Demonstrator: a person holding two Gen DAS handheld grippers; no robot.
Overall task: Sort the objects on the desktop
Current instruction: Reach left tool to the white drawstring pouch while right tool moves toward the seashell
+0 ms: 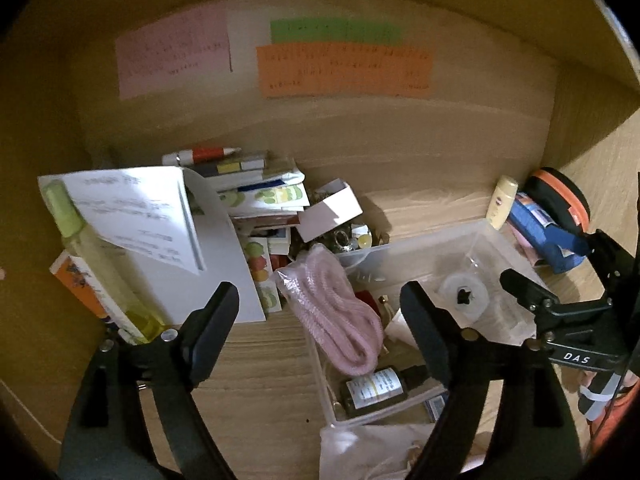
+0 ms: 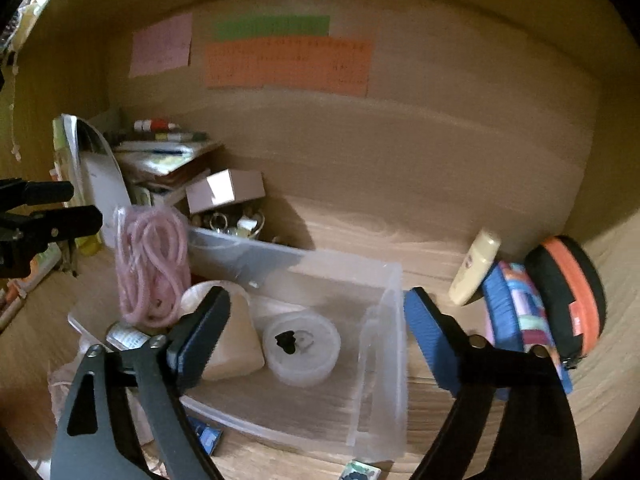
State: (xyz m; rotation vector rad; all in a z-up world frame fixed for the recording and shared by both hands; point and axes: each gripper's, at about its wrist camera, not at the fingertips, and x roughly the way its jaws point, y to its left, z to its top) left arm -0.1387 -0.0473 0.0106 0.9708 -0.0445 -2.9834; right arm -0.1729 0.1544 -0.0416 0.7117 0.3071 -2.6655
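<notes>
Three paper notes stick to the wooden back wall (image 1: 400,128) in the upper middle of the frame: a pink note (image 1: 172,52) at left, a green note (image 1: 334,31) above an orange note (image 1: 344,72).

The left gripper (image 1: 320,320) stands wide open with nothing between its black fingers, hanging over the near left end of the clear plastic bin (image 1: 432,240) and tilted down toward it. The right gripper (image 2: 316,328) is also spread wide and empty, its fingers straddling the bin's right half, pointing down into it. Seen from the left wrist, it sits at the bin's right edge.
</notes>
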